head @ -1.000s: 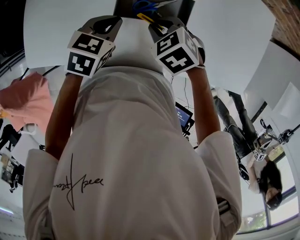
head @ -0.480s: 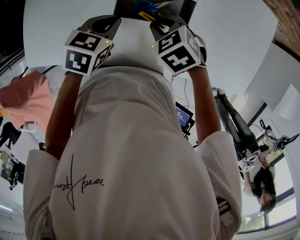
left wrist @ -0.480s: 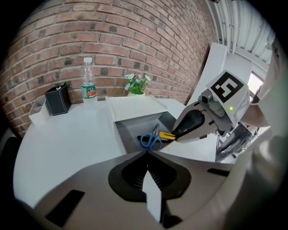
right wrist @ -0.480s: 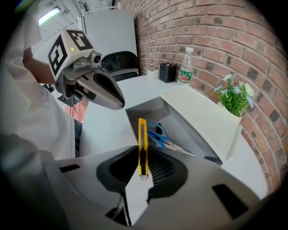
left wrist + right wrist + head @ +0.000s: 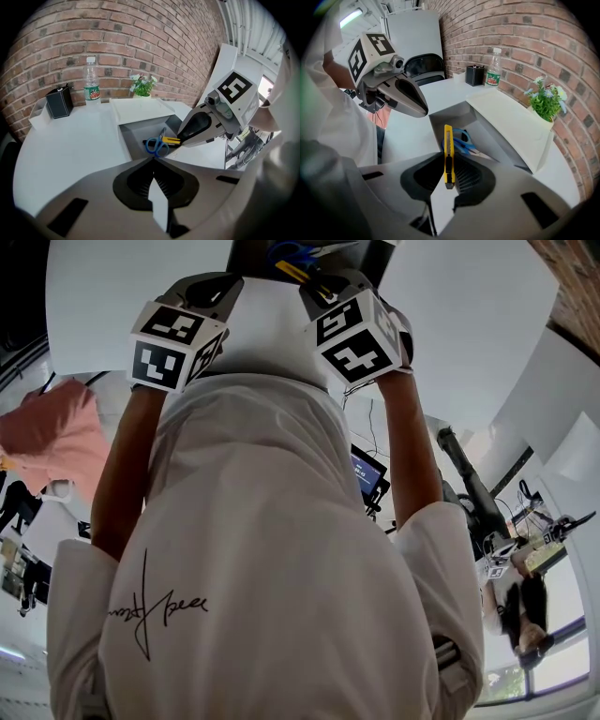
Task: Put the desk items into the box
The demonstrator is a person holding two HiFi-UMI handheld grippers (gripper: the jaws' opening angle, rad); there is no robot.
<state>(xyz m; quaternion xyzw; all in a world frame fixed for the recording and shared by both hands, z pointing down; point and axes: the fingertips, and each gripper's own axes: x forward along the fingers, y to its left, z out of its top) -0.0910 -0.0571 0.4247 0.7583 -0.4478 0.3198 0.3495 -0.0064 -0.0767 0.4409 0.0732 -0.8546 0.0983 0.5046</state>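
Both at the box point(image 5: 139, 134) rim: our R tool point(image 5: 447, 161) pinches a yellow cutter point(image 5: 448, 136); L tool point(image 5: 153, 161) pressed together, empty; scissors point(image 5: 157, 146) lie inside.

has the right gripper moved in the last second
No, the right gripper, shut on the yellow utility knife, stays over the open grey box's near edge.

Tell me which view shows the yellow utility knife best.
The right gripper view: the yellow utility knife stands clamped between the right hand-held gripper's jaws, full length. The left gripper view shows only its end above the box; the head view, a yellow sliver.
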